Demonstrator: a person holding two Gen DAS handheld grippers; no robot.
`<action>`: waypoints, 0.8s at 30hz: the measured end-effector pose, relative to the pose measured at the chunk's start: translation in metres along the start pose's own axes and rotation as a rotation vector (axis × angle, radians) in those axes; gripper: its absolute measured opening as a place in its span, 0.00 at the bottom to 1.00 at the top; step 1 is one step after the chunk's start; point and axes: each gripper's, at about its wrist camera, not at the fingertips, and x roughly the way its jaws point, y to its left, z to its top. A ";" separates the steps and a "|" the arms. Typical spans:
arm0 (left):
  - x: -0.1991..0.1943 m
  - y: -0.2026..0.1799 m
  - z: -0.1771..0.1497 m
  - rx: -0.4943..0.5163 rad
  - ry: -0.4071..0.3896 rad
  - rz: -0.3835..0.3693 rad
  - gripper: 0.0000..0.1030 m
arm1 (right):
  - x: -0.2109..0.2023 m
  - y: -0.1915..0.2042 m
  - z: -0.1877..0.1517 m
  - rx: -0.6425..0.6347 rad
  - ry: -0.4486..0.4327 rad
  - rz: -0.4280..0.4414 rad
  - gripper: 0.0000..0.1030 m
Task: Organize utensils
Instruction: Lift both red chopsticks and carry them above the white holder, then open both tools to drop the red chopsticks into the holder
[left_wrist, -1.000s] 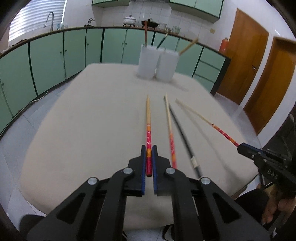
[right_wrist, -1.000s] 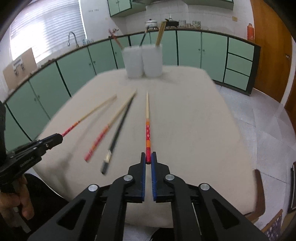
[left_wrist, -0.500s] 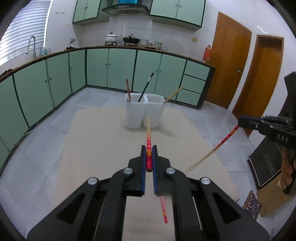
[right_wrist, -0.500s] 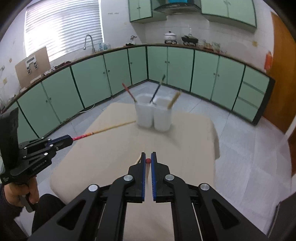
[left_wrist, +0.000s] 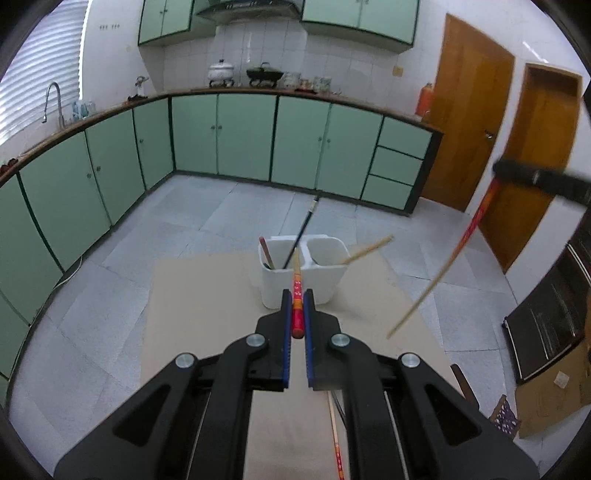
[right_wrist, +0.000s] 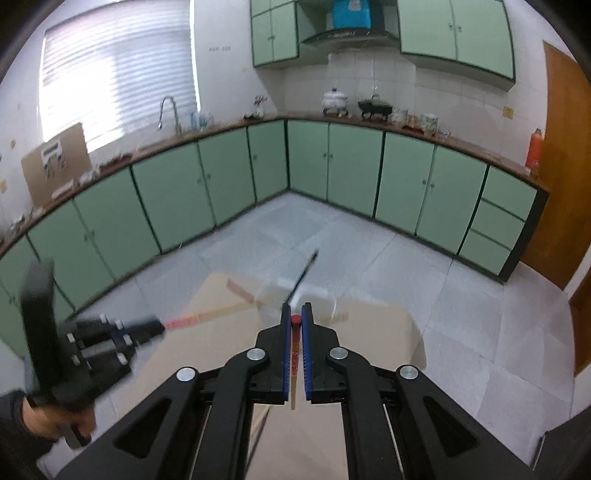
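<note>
Left gripper (left_wrist: 297, 295) is clamped on the red end of a red-handled chopstick (left_wrist: 296, 291), whose pale tip points at the white two-cup holder (left_wrist: 275, 284) directly ahead at 12 o'clock. Right gripper (right_wrist: 294, 314) is likewise clamped on a second chopstick (right_wrist: 293, 373); in the left view that stick hangs at 2 o'clock, tip lowest, well apart from the holder. The holder stands at the far edge of the tan table (left_wrist: 207, 295); its left cup holds a black chopstick (left_wrist: 303, 232) and a brown one.

Recommendation: steady each tip above the chosen cup before loosening the grip; lower one stick at a time, clear of the leaning black stick. Two sticks remain on the table at 6 o'clock.
</note>
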 end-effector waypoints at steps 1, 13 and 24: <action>0.006 0.000 0.007 -0.002 0.015 0.004 0.05 | 0.004 0.001 0.010 -0.004 -0.014 -0.010 0.05; 0.085 0.015 0.057 -0.016 0.194 0.046 0.05 | 0.104 -0.017 0.062 0.025 -0.042 -0.072 0.05; 0.120 0.028 0.064 -0.034 0.212 0.016 0.34 | 0.187 -0.049 0.022 0.086 0.090 -0.064 0.09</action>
